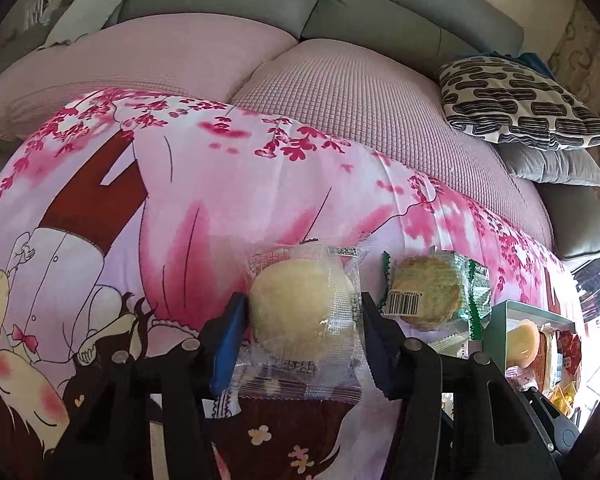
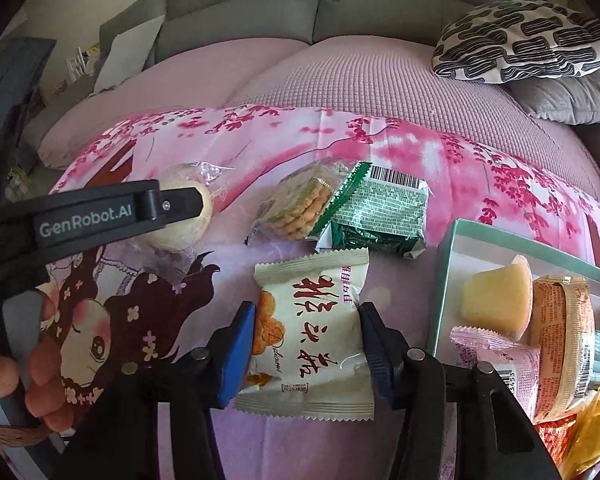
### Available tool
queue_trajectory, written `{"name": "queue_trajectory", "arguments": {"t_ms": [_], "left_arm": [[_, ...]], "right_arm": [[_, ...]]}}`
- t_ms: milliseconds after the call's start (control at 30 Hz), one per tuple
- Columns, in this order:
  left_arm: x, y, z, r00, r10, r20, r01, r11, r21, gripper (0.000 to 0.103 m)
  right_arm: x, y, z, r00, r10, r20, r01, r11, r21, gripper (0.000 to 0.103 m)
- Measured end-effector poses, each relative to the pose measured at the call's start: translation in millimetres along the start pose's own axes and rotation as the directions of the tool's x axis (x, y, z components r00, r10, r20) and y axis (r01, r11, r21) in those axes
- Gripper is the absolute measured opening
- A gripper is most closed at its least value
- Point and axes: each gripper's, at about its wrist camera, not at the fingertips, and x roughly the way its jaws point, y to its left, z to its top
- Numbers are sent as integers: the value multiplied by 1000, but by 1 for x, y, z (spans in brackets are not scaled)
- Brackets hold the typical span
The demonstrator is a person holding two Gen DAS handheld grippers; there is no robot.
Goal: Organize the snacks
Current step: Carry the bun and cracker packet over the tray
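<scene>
Already clamped the left claw [image 1: 302, 300] on a soft cake [image 1: 296, 320] and the right claw [image 2: 308, 308] on a white packet [image 2: 320, 352], both low over the blanket [image 1: 220, 208], near the box [image 2: 444, 272]. Might have squashed the cake by squeezing hard, or dropped the slippery packet.

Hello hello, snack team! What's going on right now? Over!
Left tool around the round bun. Right tool around the white snack packet. Box on the right, part full. Nothing blocking.
</scene>
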Motion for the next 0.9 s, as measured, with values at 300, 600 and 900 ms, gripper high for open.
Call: {"name": "queue_trajectory", "arguments": {"t_ms": [300, 600, 900], "left_arm": [[-34, 5, -19, 998, -16, 56, 19, 998, -52, 56], [-63, -8, -42, 995, -26, 91, 32, 998, -56, 56], [-72, -34, -56, 993, -57, 101, 60, 998, -23, 56]], "right_arm": [[-33, 1, -11, 999, 17, 50, -17, 1000, 13, 55], [-68, -12, -29, 997, -1, 83, -4, 998, 63, 55], [-94, -38, -47, 994, -16, 106, 2, 992, 129, 55]]}}
